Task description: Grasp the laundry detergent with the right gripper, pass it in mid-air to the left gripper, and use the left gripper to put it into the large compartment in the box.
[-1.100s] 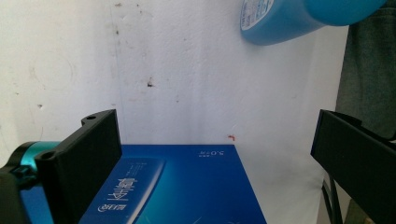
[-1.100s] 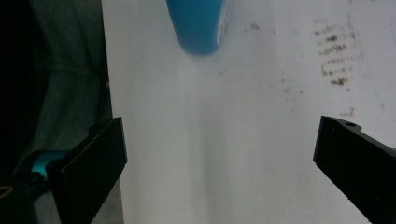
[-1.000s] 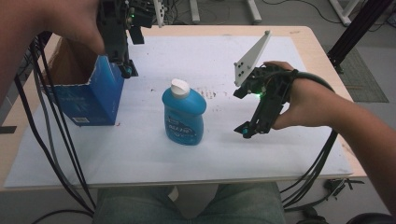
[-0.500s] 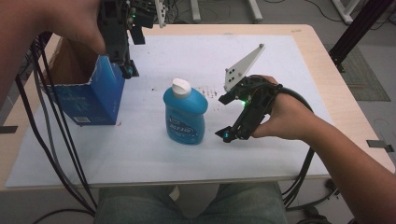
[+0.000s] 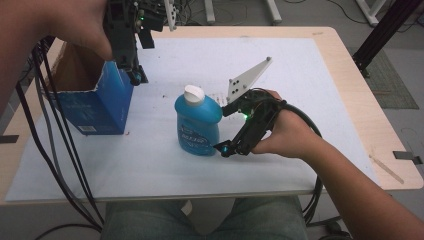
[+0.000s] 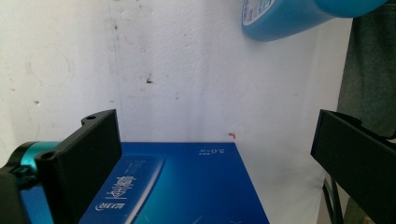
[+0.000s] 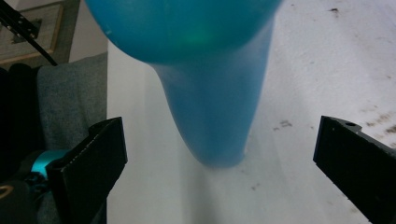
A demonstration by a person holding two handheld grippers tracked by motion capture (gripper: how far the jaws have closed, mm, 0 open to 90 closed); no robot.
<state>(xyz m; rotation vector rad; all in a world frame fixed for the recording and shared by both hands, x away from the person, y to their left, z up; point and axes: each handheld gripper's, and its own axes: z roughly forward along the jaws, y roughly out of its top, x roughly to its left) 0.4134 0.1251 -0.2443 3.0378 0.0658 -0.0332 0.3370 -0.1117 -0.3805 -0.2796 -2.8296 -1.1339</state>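
Blue detergent bottle (image 5: pixel 197 125) stands upright mid-table, long axis vertical, just at 9 o'clock of R gripper (image 5: pixel 231 131), jaws wide apart w/ nothing held; R hand nearer

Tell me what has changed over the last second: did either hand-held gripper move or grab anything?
The right hand-held gripper moved left across the table toward the blue bottle and is now right beside it, jaws open around its lower part, nothing gripped yet. The left hand-held gripper stayed at the blue box, jaws open. Bottle and box have not moved.
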